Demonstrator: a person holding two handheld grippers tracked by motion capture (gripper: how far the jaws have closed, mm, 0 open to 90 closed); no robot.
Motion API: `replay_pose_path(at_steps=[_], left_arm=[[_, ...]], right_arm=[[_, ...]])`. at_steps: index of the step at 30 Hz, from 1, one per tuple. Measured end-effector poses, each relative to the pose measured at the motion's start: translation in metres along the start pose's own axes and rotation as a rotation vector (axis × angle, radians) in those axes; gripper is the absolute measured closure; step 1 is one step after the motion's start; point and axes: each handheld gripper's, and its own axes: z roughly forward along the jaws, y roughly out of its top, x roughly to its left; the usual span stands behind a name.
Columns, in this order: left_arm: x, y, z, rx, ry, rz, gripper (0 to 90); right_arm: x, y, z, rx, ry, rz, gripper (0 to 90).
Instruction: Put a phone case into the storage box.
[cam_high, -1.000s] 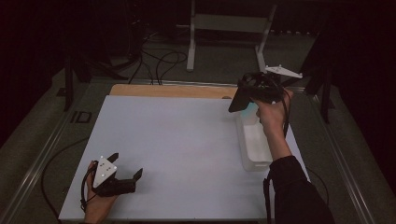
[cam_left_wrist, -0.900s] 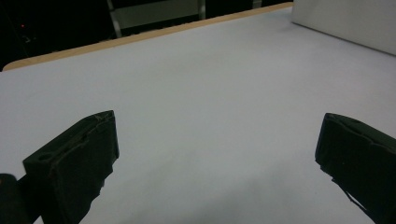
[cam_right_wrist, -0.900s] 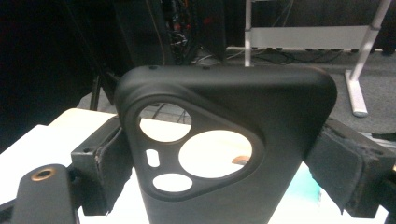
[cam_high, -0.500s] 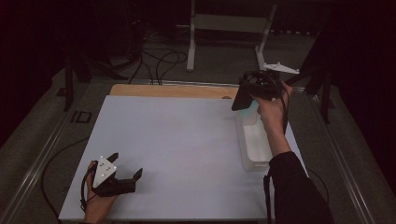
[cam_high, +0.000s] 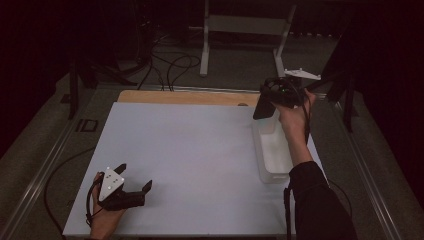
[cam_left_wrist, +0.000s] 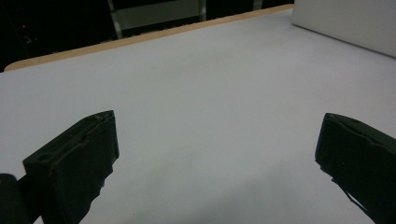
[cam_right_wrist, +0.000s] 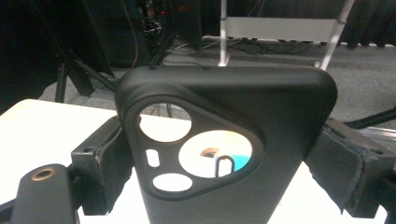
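My right gripper is lifted above the far end of a white plastic bin on the table's right side. It is shut on a black phone case, which stands upright between the jaws with its camera cut-outs toward the lens; in the high view the phone case hangs dark below the hand. My left gripper rests on the white table at the near left corner, jaws wide apart. In the left gripper view its fingers frame bare table.
The white bin shows as a pale wall at the far right. A wooden strip edges the table's far side. Beyond it are a white metal stand, cables on the floor and dark surroundings.
The right gripper has risen slightly and drifted toward the far edge with the phone case. The left gripper has stayed put.
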Motion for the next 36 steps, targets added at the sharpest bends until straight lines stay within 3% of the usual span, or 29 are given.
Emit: replay_pose_path(at_steps=[19, 36], left_arm=[[0.001, 0.000, -0.002, -0.007, 0.005, -0.002, 0.2], [0.001, 0.000, -0.001, -0.008, 0.005, -0.004, 0.2]], right_arm=[[-0.016, -0.012, 0.009, 0.035, -0.069, 0.018, 13.5], [-0.019, -0.030, 0.023, 0.081, -0.085, 0.029, 13.4]])
